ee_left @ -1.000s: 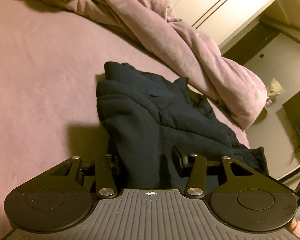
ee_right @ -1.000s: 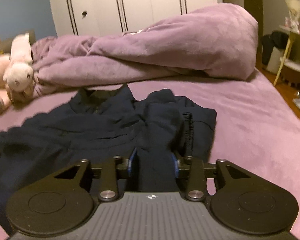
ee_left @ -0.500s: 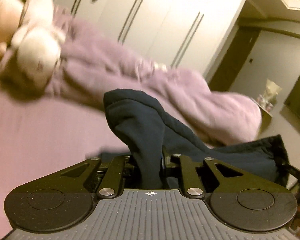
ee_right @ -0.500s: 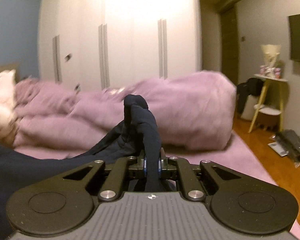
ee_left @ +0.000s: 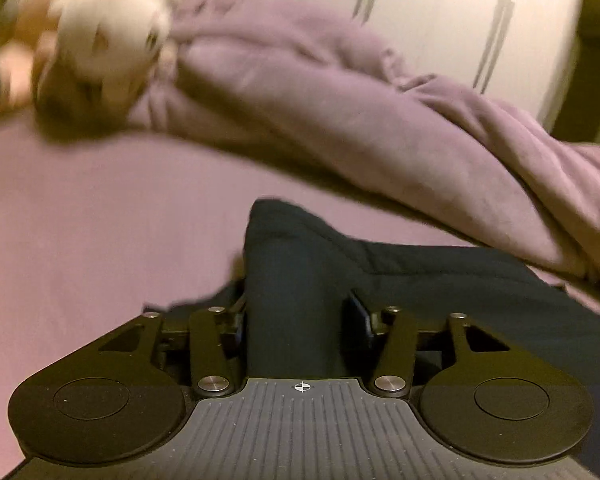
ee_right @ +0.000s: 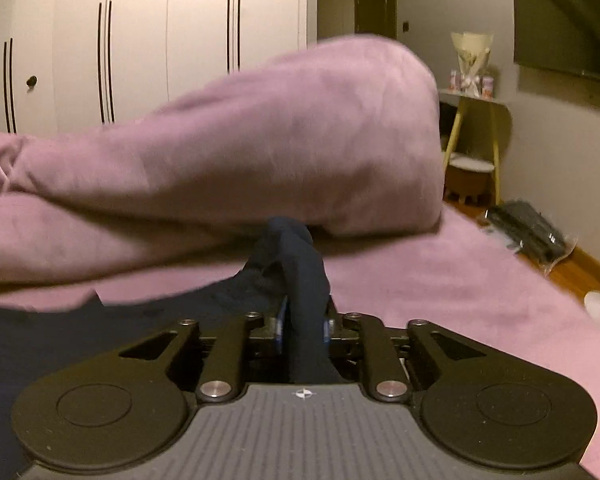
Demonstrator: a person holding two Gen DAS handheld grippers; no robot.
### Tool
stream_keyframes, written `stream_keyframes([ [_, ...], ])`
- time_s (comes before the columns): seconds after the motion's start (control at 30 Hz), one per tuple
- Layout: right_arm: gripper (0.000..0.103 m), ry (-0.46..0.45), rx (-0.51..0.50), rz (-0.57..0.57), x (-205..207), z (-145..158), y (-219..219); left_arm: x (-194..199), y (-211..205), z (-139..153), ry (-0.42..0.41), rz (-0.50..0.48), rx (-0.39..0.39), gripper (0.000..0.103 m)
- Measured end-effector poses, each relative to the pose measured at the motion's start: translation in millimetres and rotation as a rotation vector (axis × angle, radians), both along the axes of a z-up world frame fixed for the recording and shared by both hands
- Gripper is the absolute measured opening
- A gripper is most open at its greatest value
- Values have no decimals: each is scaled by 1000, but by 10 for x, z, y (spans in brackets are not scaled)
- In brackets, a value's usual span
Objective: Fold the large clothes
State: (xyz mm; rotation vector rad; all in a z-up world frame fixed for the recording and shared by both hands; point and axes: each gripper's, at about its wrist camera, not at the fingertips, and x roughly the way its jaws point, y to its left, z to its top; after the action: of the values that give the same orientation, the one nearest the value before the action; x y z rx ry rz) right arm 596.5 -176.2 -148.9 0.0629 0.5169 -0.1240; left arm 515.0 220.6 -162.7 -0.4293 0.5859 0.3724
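Left wrist view: left gripper (ee_left: 298,316) seen with jaws spread, thick fold of dark navy garment (ee_left: 400,280) lying between fingers; whether fabric is gripped cannot be told. Garment spread over pink bed (ee_left: 80,232), toward crumpled pink duvet (ee_left: 340,112); blurred plush toy (ee_left: 100,36) at far left end of bed

Right wrist view: right gripper (ee_right: 303,326) pressed together, pinching bunched garment (ee_right: 296,276) edge; rest of cloth laid leftward over bed (ee_right: 440,280), below duvet (ee_right: 260,140). White wardrobe (ee_right: 140,40) behind
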Motion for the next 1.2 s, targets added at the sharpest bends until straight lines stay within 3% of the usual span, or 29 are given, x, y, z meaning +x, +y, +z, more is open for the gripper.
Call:
stream_keyframes([
  [0.07,23,8,55,-19,47,-185,-76,-9,91,-58,-29,12,-48,57],
  [0.23,39,33,154,-36,141,-348,-264,-29,103,-118,-45,18,-53,59],
  [0.3,56,40,181,-37,153,-307,-299,-68,149,-88,-49,14,-81,59],
  [0.4,66,-23,240,-54,-35,-95,-408,-134,207,22,-40,26,-143,65],
  [0.47,73,-138,284,-76,-299,105,-519,-278,224,180,-28,41,-123,72],
  [0.53,73,-203,330,-85,-505,256,-595,-459,125,381,-64,19,-45,73],
  [0.6,75,-212,416,13,-659,367,-527,-570,-125,559,-130,-52,51,79],
  [0.67,74,-142,539,167,-689,367,-274,-605,-453,644,-222,-84,69,87],
  [0.73,67,-28,572,287,-651,263,171,-504,-754,643,-259,-108,79,87],
  [0.8,45,95,537,366,-587,53,626,-364,-958,554,-249,-111,109,87],
  [0.83,43,129,518,394,-557,-39,748,-312,-1007,491,-240,-102,120,87],
  [0.87,39,148,463,414,-525,-136,845,-254,-1034,406,-218,-98,130,87],
  [0.93,17,144,389,417,-453,-240,794,-96,-1003,208,-104,-77,154,87],
  [0.97,0,145,374,410,-392,-256,685,-20,-953,103,-39,-69,167,84],
  [1.0,0,145,351,388,-314,-261,539,4,-879,61,-25,-67,146,84],
  [1.07,0,101,277,322,-259,-259,162,-61,-754,71,-99,-62,77,83],
  [1.2,0,32,360,148,-276,-263,-476,-88,-692,86,-106,-84,64,77],
])
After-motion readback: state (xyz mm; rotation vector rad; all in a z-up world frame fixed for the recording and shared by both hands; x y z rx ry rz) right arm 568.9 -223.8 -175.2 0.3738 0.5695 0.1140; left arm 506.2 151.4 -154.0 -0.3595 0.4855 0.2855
